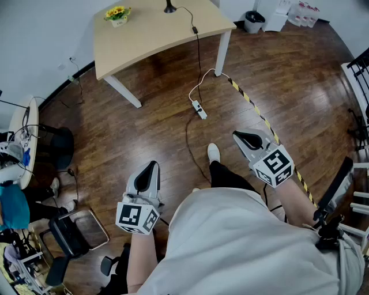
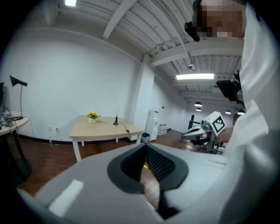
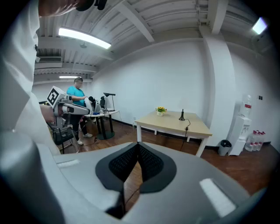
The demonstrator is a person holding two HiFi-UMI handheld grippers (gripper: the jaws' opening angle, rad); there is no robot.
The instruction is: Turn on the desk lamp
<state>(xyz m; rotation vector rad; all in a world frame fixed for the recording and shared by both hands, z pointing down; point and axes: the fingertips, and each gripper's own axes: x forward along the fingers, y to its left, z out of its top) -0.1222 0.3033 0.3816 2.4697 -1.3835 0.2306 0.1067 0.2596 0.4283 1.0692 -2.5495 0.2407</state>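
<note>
The desk lamp (image 1: 169, 8) shows only its black base and stem at the far edge of the light wooden table (image 1: 150, 34), far ahead of me. It appears small in the left gripper view (image 2: 116, 120) and the right gripper view (image 3: 182, 116). A black cable (image 1: 198, 52) runs from it off the table down to a power strip (image 1: 199, 109) on the floor. My left gripper (image 1: 153, 165) and right gripper (image 1: 238, 136) are held low over the wooden floor, well short of the table. Both are shut, tips together, with nothing between them.
A pot of yellow flowers (image 1: 117, 15) stands on the table's left corner. A bin (image 1: 253, 22) sits beyond the table's right end. Yellow-black tape (image 1: 256, 112) crosses the floor. A person in a teal shirt (image 3: 78, 98), a round table and chairs fill the left side.
</note>
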